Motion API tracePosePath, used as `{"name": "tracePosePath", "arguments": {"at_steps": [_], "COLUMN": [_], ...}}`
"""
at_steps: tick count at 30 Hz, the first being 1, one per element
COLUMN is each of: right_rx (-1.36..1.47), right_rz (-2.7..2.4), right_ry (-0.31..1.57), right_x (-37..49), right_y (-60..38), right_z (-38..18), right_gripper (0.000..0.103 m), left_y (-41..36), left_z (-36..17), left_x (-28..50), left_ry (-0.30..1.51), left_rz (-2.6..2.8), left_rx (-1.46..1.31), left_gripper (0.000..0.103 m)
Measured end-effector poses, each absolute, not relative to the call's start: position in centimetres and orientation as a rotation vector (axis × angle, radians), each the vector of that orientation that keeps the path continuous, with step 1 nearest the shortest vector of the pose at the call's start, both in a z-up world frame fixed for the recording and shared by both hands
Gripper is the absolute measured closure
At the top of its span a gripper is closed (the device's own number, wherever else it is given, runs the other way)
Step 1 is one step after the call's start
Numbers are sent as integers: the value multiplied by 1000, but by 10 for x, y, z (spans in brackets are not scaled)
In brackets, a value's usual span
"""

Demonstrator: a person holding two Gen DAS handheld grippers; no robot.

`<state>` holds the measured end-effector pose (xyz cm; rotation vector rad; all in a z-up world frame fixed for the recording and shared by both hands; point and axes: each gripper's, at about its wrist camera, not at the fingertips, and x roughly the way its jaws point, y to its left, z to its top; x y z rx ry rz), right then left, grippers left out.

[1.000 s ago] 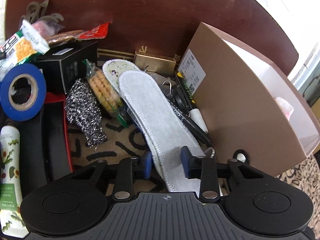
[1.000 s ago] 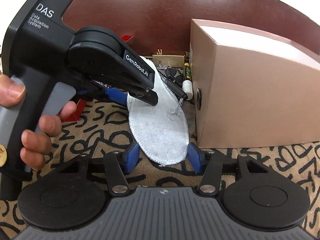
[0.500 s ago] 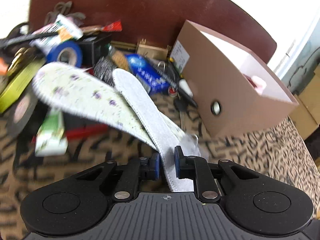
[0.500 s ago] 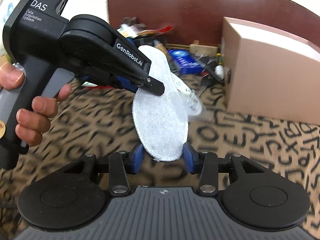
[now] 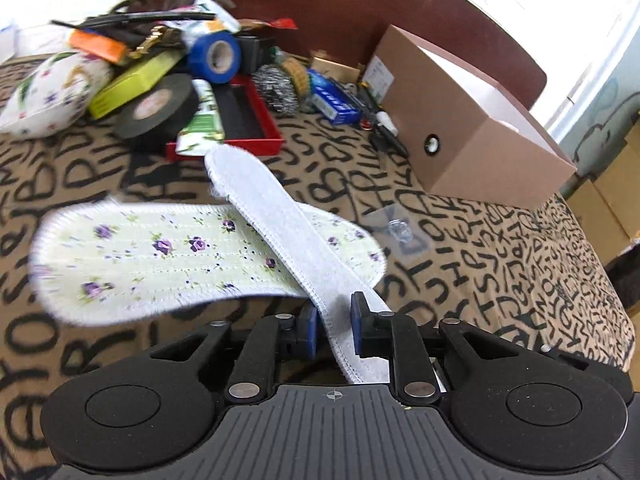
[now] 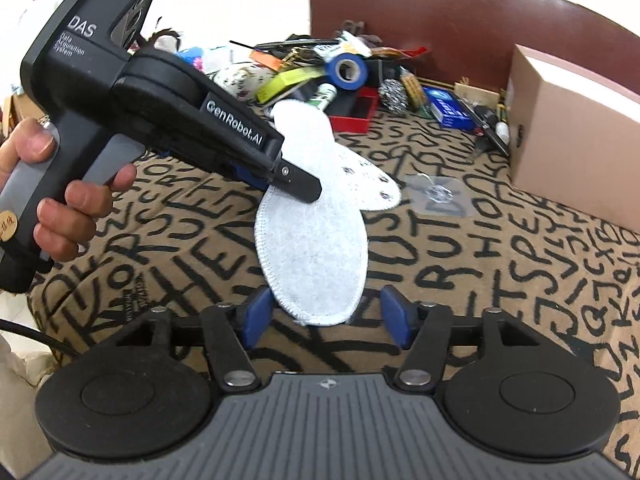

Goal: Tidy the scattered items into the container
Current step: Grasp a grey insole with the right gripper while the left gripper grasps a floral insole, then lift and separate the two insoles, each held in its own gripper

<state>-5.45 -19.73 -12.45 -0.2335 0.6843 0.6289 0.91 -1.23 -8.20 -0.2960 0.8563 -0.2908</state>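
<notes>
My left gripper [image 5: 333,328] is shut on a pair of insoles and holds them in the air over the patterned blanket, though its jaws are opening. The grey felt insole [image 5: 272,208] runs between the pads; the floral insole [image 5: 160,248] fans out to the left beneath it. In the right wrist view the left gripper [image 6: 296,184] comes in from the left, held by a hand. The grey insole [image 6: 312,248] hangs toward my right gripper [image 6: 325,316], whose jaws are opening wide around the heel without pressing on it. The open cardboard box [image 5: 460,120] stands at the right.
A pile lies by the brown headboard [image 5: 360,0]: blue tape roll [image 5: 214,56], black tape roll [image 5: 156,104], red tray [image 5: 248,120], steel scrubber [image 5: 276,90], blue packet [image 5: 332,100], pens. A small clear bag [image 5: 394,232] lies near the box. A floral cushion [image 5: 48,92] is at far left.
The left gripper closed on the insoles, lifted them out of the pile beside the box and drew them back over the blanket. The floral insole swung out left. The right gripper's jaws widened.
</notes>
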Motion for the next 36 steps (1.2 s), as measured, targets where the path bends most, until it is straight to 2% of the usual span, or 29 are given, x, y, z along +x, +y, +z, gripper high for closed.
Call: {"name": "tracePosePath", "arguments": {"at_steps": [1, 7, 12, 15, 22, 25, 29, 36], "right_rx": [-244, -307, -325, -332, -292, -274, -210, -184], "right_rz": [634, 700, 737, 723, 650, 620, 611, 493], "right_ry": [674, 620, 609, 618, 645, 668, 702, 741], "right_x": [-56, -61, -60, -54, -29, -18, -10, -23], "right_y": [-193, -167, -154, -148, -134, -129, -137, -184], "right_z": [-124, -119, -118, -120, -123, -129, -131, -128], "right_gripper": [31, 29, 24, 23, 14, 14, 23, 24], "left_y": [-10, 3, 12, 22, 55, 57, 47, 18], "left_z": [-83, -82, -79, -75, -62, -65, -73, -84], "left_x": [7, 2, -9, -13, 9, 24, 37, 42], "left_ry": [856, 854, 826, 807, 761, 783, 806, 816], "left_rz": [-278, -247, -231, -200, -198, -252, -306, -419], "left_rx": [-302, -363, -354, -340, -195, -123, -20, 157], "left_gripper": [72, 48, 29, 27, 18, 15, 15, 12]}}
